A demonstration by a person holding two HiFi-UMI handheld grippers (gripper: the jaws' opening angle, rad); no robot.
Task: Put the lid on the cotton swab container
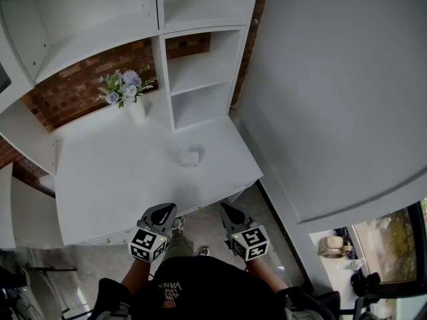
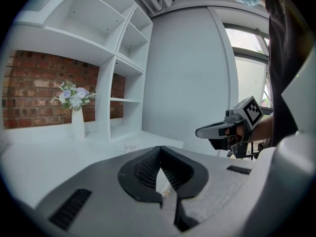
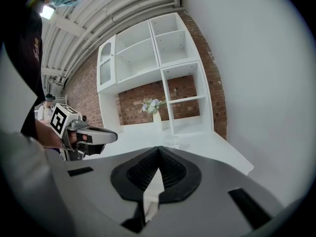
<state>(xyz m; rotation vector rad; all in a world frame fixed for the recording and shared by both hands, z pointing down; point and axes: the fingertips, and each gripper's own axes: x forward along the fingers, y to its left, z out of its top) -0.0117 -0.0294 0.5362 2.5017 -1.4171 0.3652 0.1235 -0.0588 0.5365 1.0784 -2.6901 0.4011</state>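
Observation:
The cotton swab container (image 1: 190,158) is a small pale box on the white desk (image 1: 120,179), right of the middle; it also appears in the left gripper view (image 2: 132,146) and the right gripper view (image 3: 171,144). I cannot make out its lid as a separate thing at this distance. My left gripper (image 1: 167,208) and right gripper (image 1: 225,208) hang side by side below the desk's near edge, well short of the container. Both are shut with nothing between their jaws. Each gripper camera catches the other gripper: the right (image 2: 200,131) and the left (image 3: 114,136).
A white vase with pale blue flowers (image 1: 133,102) stands at the back of the desk against the brick wall. White open shelves (image 1: 200,79) rise at the desk's back right. A plain white wall (image 1: 333,99) runs along the right.

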